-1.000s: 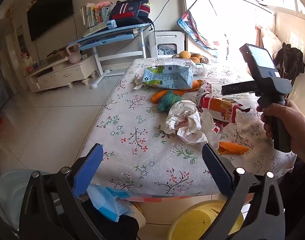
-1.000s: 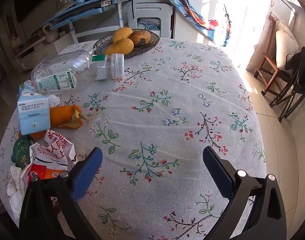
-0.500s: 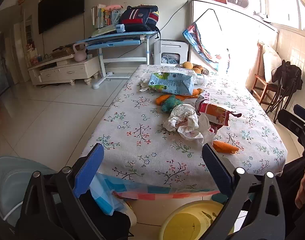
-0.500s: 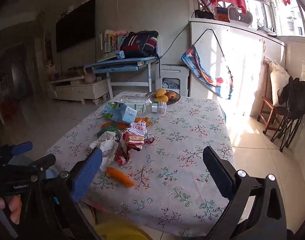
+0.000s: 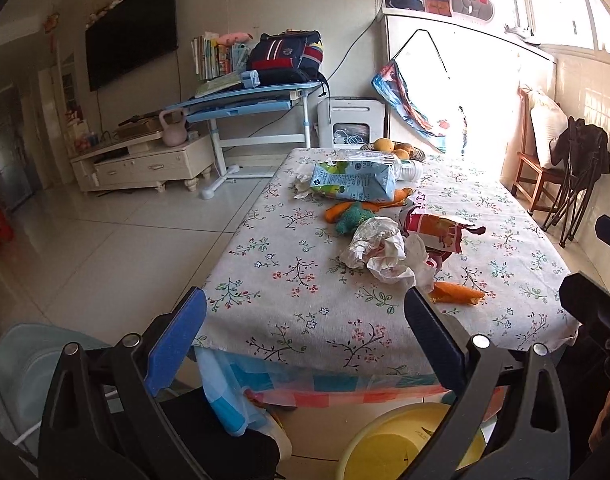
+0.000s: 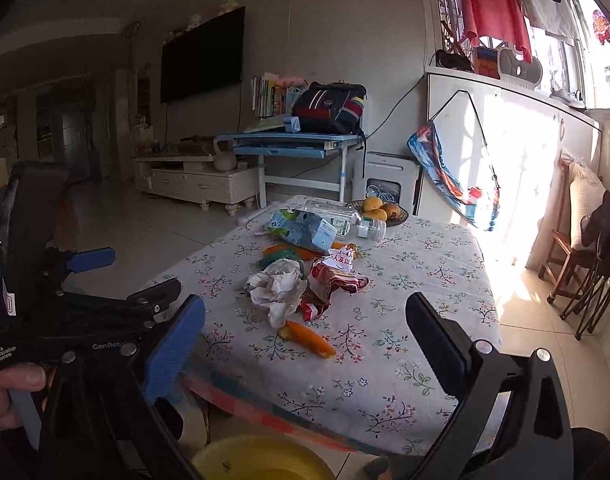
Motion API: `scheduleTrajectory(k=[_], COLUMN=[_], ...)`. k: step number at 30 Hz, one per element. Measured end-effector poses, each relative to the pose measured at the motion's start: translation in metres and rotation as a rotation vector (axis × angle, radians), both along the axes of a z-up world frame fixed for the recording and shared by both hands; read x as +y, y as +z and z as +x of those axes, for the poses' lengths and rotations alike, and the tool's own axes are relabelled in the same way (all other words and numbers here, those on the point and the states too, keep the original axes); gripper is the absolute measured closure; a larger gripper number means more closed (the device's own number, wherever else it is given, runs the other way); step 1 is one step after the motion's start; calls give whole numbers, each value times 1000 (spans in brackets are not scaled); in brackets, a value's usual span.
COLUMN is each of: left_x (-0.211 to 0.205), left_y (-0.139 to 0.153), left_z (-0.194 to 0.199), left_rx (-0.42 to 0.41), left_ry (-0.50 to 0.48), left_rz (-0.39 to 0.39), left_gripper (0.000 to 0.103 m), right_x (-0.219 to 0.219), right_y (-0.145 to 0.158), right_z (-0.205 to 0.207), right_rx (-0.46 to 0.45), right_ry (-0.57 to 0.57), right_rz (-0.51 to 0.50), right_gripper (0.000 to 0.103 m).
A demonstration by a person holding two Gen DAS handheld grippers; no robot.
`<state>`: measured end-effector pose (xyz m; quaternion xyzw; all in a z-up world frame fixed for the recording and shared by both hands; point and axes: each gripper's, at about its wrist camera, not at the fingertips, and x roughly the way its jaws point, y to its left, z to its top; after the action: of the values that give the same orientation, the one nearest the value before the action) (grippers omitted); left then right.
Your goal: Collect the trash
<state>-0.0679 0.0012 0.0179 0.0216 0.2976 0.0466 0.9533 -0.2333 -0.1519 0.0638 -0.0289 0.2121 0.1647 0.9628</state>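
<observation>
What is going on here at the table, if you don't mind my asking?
A person holds a two-finger gripper in each hand at the near end of a table strewn with trash. Both the left gripper and right gripper are open and empty, short of the pile. Crumpled paper, a torn snack wrapper, a carton and orange peel lie untouched; a yellow bin waits below.

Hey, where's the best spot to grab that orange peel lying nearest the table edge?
Grip the orange peel across its narrow middle, coming straight down from above. It lies flat and elongated on the tablecloth, apart from the crumpled paper, so probably nothing blocks either jaw.
</observation>
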Motion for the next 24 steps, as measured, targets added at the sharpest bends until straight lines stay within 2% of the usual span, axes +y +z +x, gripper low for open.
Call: scheduleTrajectory(k=[24], left_x=[1], left_y=[2], left_z=[-1], left_rx=[-27], left_ry=[-11], left_rz=[-15], left_gripper=[7], right_x=[5], right_y=[8], right_z=[-2], right_rx=[23], right_ry=[0], right_rz=[-2], right_gripper=[7])
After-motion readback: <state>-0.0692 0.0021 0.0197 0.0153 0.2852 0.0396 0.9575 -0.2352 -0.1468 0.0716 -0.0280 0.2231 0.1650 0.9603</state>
